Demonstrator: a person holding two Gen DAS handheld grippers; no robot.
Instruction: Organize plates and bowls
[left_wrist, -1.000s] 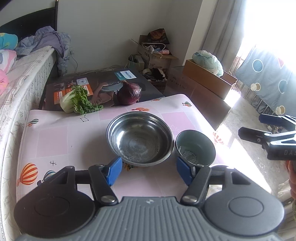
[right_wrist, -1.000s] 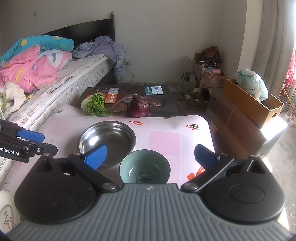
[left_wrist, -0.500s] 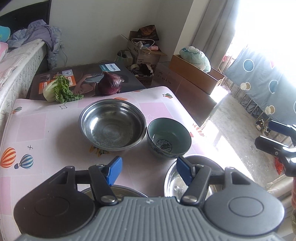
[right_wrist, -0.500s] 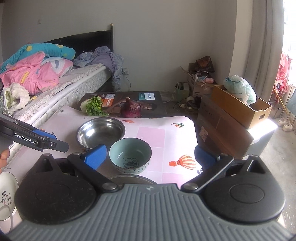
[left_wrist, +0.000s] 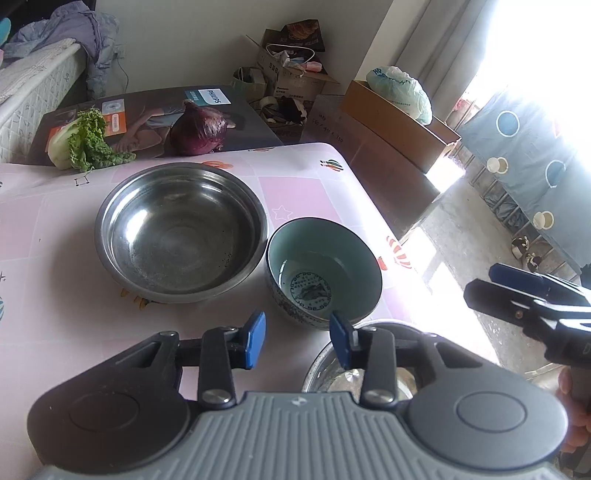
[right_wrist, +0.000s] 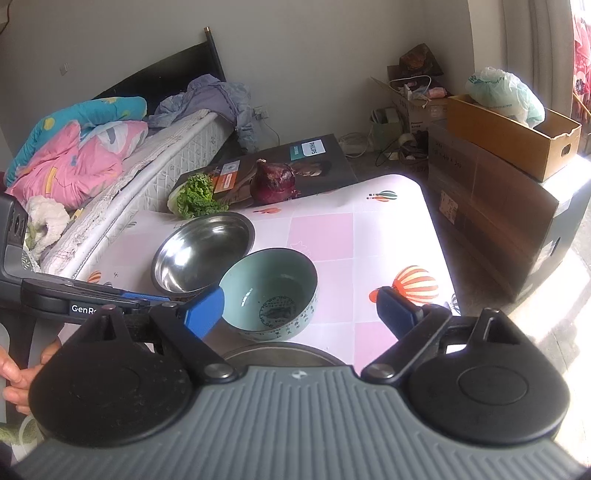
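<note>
A large steel bowl (left_wrist: 181, 230) (right_wrist: 201, 253) sits on the pink table (left_wrist: 310, 188), with a teal ceramic bowl (left_wrist: 323, 271) (right_wrist: 269, 293) close to its right. A second steel bowl (left_wrist: 332, 373) (right_wrist: 280, 352) lies nearest me, mostly hidden behind the gripper bodies. My left gripper (left_wrist: 297, 341) hovers just short of the teal bowl, its jaws closing with nothing between them. My right gripper (right_wrist: 301, 314) is wide and closing, its pads apart on either side of the teal bowl's near rim without touching it. In the left wrist view the right gripper (left_wrist: 498, 284) shows at right.
A lettuce (left_wrist: 83, 142) and a red onion (left_wrist: 199, 129) lie at the table's far edge on a printed box (left_wrist: 218, 110). A bed (right_wrist: 110, 177) runs along the left. Cardboard boxes (right_wrist: 509, 147) stand right of the table. A hand (right_wrist: 18, 373) grips the left gripper's handle.
Both grippers have dropped lower and closer to the teal bowl. The left jaws have narrowed markedly, the right jaws slightly. The left gripper now lies just beside the right one's left pad.
</note>
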